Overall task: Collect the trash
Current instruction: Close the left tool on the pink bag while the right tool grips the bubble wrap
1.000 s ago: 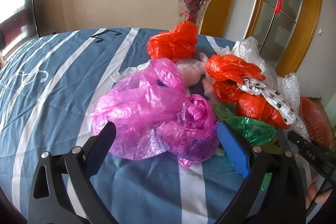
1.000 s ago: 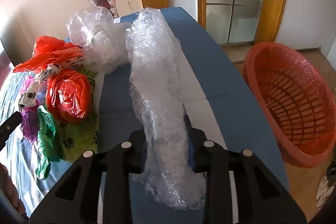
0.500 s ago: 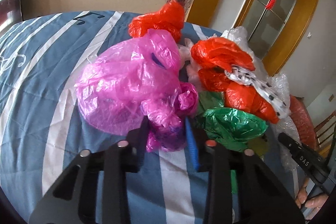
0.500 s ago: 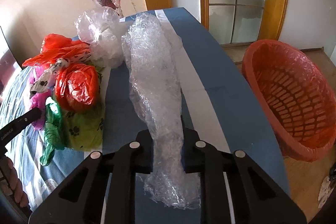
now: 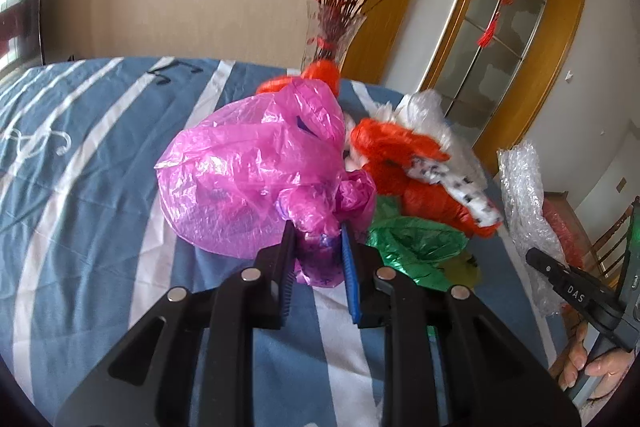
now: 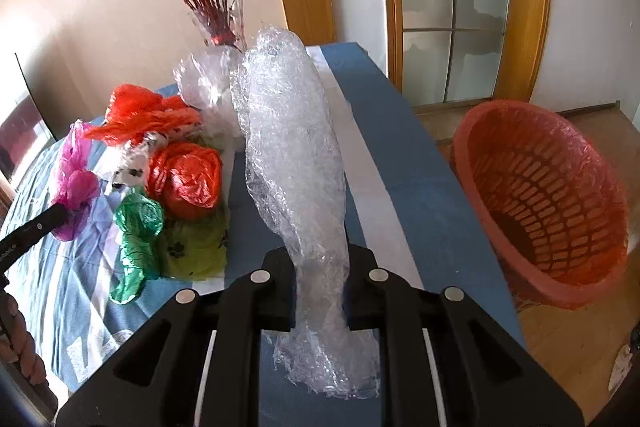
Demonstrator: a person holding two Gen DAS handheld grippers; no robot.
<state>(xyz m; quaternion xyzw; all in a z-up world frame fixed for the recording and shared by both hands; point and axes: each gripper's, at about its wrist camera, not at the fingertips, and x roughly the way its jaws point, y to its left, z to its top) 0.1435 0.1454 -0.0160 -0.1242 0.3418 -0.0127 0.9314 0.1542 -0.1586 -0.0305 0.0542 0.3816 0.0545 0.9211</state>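
The pink bag [image 5: 256, 171] is hiding the orange bag [image 5: 320, 75] behind it. The left gripper [image 5: 316, 247] is pinching the pink one, the right gripper [image 6: 320, 267] bubble wrap [image 6: 292, 147], over the striped blue surface [image 5: 80, 167].

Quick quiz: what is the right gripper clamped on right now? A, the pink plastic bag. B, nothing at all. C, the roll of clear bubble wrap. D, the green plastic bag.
C: in the right wrist view the right gripper is shut on the clear bubble wrap, which stands up between its fingers.
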